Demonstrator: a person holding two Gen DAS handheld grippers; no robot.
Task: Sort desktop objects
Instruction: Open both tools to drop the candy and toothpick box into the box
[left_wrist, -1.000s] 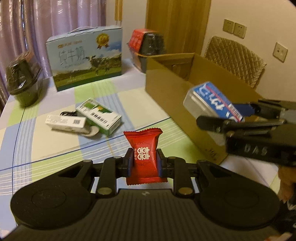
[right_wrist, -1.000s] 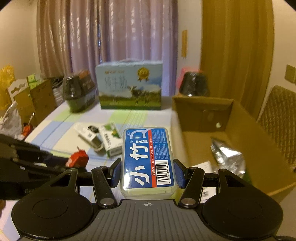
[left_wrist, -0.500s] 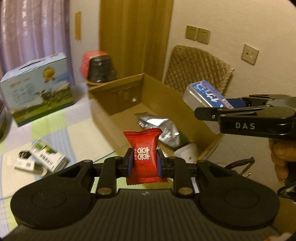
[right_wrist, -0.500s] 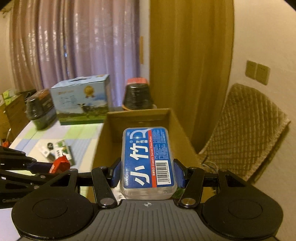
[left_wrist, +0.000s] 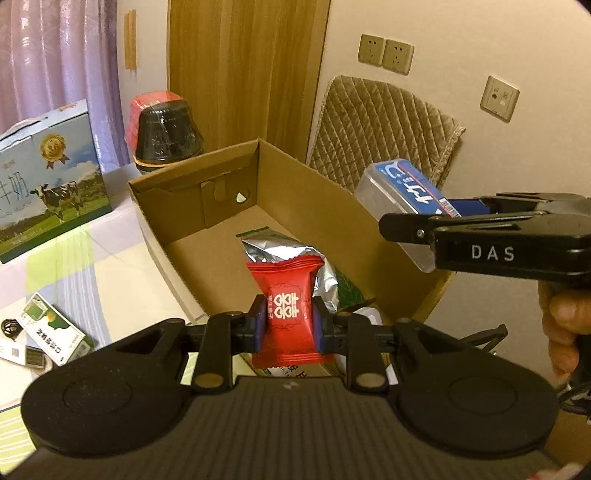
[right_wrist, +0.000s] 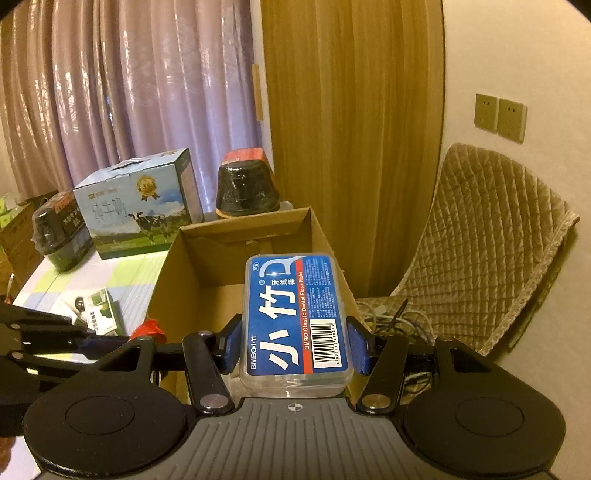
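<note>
While the left gripper (left_wrist: 289, 322) is pinching a red candy (left_wrist: 288, 314) mid-frame over the cardboard box (left_wrist: 207, 184), the right gripper's (right_wrist: 295, 345) jaws are clamping a floss box (right_wrist: 295, 314).

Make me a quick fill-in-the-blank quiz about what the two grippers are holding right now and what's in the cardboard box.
1. The left gripper is shut on a ____ candy packet.
2. The right gripper clamps a blue-labelled box of dental ____ picks.
3. A crinkled ____ foil pouch lies inside the cardboard box.

Missing words: red; floss; silver
</note>
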